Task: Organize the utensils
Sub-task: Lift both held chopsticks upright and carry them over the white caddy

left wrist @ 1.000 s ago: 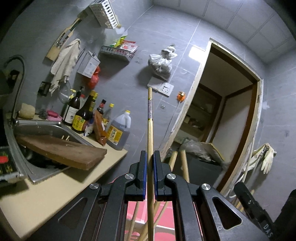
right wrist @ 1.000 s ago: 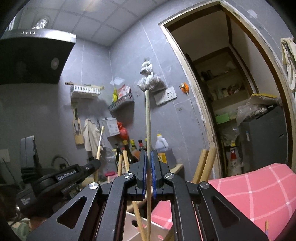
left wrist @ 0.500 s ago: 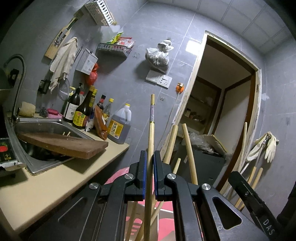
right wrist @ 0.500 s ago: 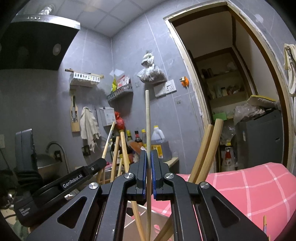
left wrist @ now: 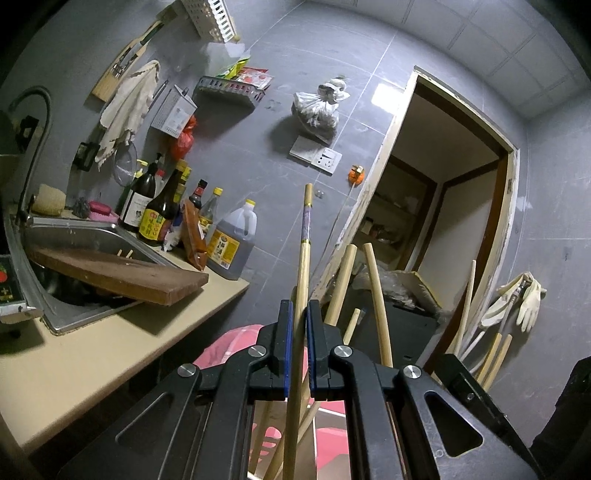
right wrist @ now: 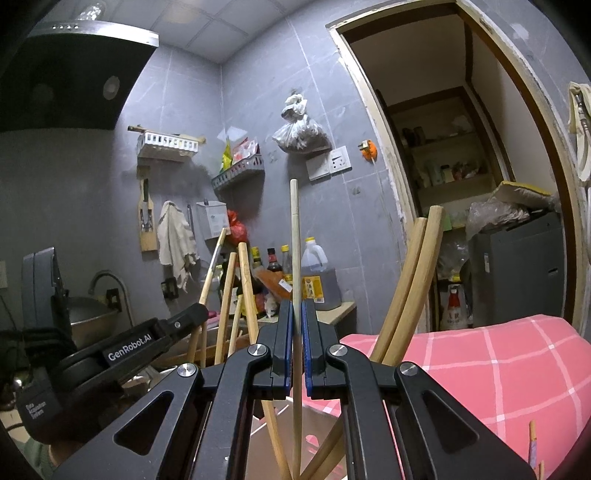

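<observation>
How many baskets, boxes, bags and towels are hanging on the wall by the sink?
Baskets: 2 (white basket, grey basket)
Boxes: 1 (metal box)
Bags: 2 (clear bag, red bag)
Towels: 1 (towel)
Total: 6

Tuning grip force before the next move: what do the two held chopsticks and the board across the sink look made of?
Left gripper's chopstick: pale bamboo or wood, matte, with a purplish printed band near the top. Right gripper's chopstick: plain pale wood or bamboo, unfinished look. Board over the sink: thick dark-brown wood, dull and worn, with raw edges.
</observation>
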Demonstrator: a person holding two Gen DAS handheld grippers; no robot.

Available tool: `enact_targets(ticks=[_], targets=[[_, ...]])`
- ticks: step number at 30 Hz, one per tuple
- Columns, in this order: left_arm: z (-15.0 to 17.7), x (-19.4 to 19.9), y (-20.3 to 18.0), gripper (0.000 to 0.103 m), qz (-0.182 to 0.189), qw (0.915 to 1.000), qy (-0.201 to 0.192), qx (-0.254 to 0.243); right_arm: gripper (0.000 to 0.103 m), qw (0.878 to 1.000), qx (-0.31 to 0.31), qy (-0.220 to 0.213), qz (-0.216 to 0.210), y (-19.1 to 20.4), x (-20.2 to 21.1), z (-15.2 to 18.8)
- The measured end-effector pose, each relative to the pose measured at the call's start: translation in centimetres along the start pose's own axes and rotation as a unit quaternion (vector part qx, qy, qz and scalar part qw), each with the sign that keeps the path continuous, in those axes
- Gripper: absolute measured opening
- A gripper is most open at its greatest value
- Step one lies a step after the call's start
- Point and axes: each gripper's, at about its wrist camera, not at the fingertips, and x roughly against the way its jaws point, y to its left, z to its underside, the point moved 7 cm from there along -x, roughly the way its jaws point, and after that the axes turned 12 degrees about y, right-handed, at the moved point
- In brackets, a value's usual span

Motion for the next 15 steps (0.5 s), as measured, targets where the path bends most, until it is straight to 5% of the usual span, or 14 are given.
enact_targets(ticks=[15], targets=[[1.0,0.4,-0.1,0.005,-0.022,0.9993,0.009,-0.03,0.004,1.0,0.002,0.011,-0.002,0.2,-0.3,0.6]])
